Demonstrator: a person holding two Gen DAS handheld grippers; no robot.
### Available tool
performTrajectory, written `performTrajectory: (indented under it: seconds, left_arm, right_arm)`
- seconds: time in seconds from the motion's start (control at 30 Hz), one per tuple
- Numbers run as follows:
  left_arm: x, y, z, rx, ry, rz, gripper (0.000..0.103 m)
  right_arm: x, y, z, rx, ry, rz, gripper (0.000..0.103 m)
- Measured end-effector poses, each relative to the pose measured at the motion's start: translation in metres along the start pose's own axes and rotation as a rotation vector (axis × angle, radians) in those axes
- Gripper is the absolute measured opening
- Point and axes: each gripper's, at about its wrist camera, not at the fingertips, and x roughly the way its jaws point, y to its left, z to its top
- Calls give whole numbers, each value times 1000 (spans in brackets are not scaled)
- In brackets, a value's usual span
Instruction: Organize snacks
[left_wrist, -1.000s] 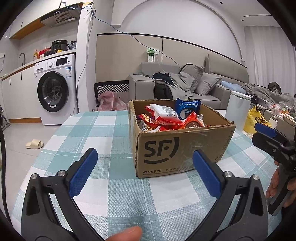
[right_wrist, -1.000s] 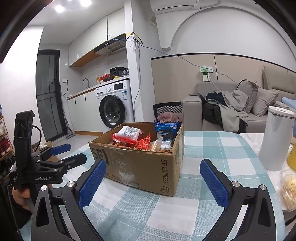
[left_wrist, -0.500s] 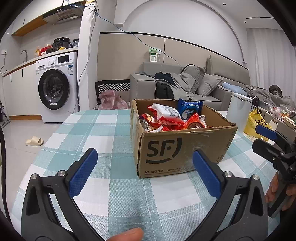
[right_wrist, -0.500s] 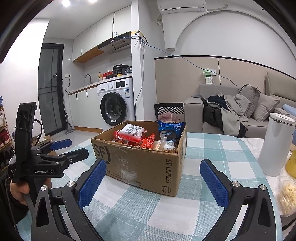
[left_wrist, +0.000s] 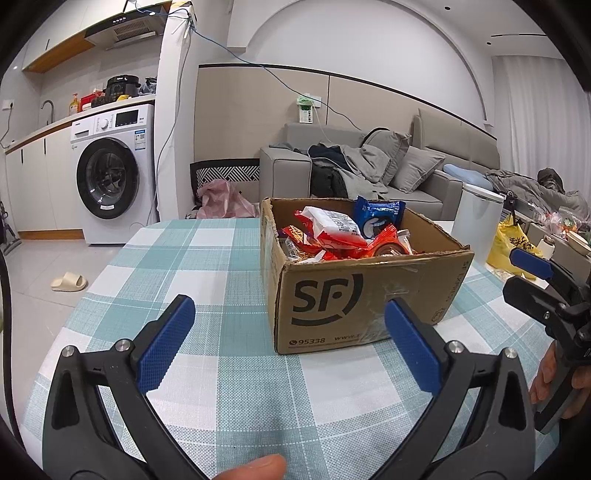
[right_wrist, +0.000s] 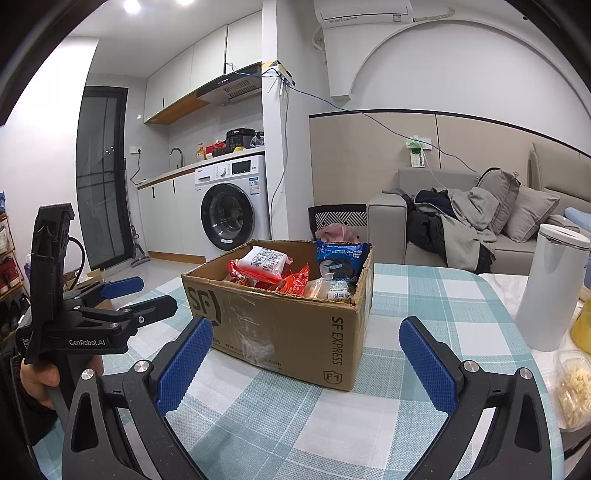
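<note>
Hovering wide-jawed and empty: left gripper (left_wrist: 286, 332), right gripper (right_wrist: 304, 356). Snacks (left_wrist: 343, 232) sit in box (left_wrist: 369, 299) mid-table; stage unclear.
</note>
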Motion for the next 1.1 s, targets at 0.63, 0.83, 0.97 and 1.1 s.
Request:
performTrajectory:
  seconds: [0.63, 0.83, 0.97, 1.1]
  left_arm:
    - [0, 2, -1, -2, -2, 0, 102]
    - [1, 1, -1, 0, -5, 0, 102]
    - [0, 1, -1, -1, -6, 0, 102]
    - [1, 1, -2, 0, -5, -1, 102]
  right_arm:
    - [0, 0, 0, 1, 0, 0, 103]
    - [0, 0, 0, 1, 0, 0, 103]
    - [0, 0, 0, 1, 1, 0, 103]
    - [0, 0, 0, 1, 1, 0, 103]
